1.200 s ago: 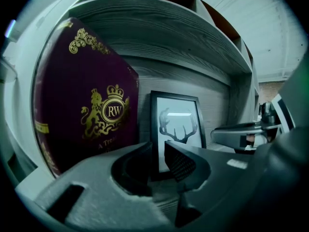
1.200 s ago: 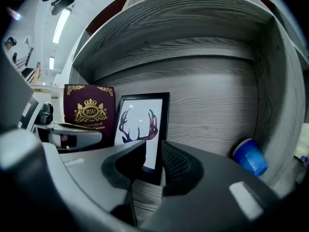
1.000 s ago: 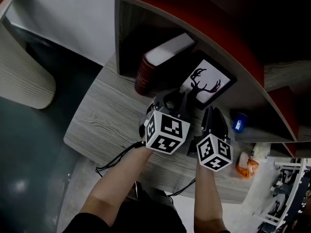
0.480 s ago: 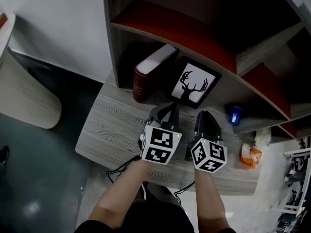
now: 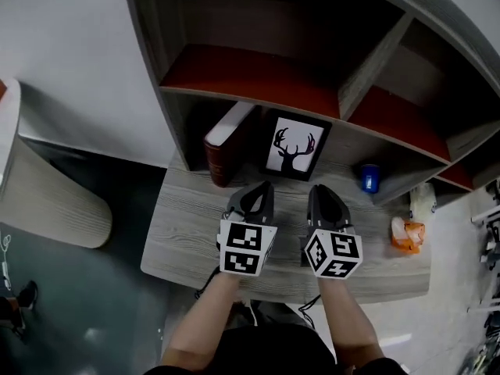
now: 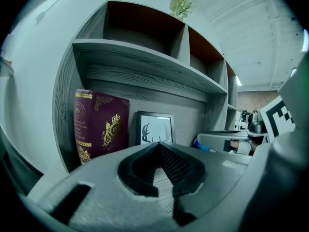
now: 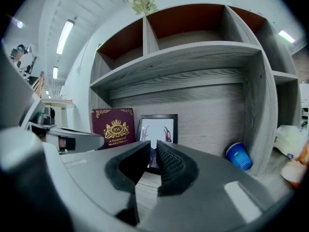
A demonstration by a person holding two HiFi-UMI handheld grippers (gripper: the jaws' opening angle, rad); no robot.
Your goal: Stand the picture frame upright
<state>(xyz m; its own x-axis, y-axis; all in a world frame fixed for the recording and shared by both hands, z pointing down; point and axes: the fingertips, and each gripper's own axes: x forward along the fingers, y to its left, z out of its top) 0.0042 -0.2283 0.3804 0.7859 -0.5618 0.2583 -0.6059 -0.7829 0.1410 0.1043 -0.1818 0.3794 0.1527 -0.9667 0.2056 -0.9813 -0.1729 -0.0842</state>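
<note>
Head view is showing the picture frame [image 5: 294, 148] standing upright at centre, under the lowest shelf, just beside the maroon book [image 5: 226, 143]. The standing-up step is looking finished, so the next move is calling only for staying clear of it. The left gripper [image 5: 258, 196] is sitting pinched together, empty. The right gripper [image 5: 323, 200] has just been closing its jaws to a narrow gap, nothing between. Counting: one frame, one book, one blue cup [image 5: 369, 177], two grippers.

We see the picture frame [image 5: 294, 148] upright at centre on the bench [image 5: 183, 225], the book [image 5: 225, 145] just left, the cup [image 5: 369, 178] further right.
</note>
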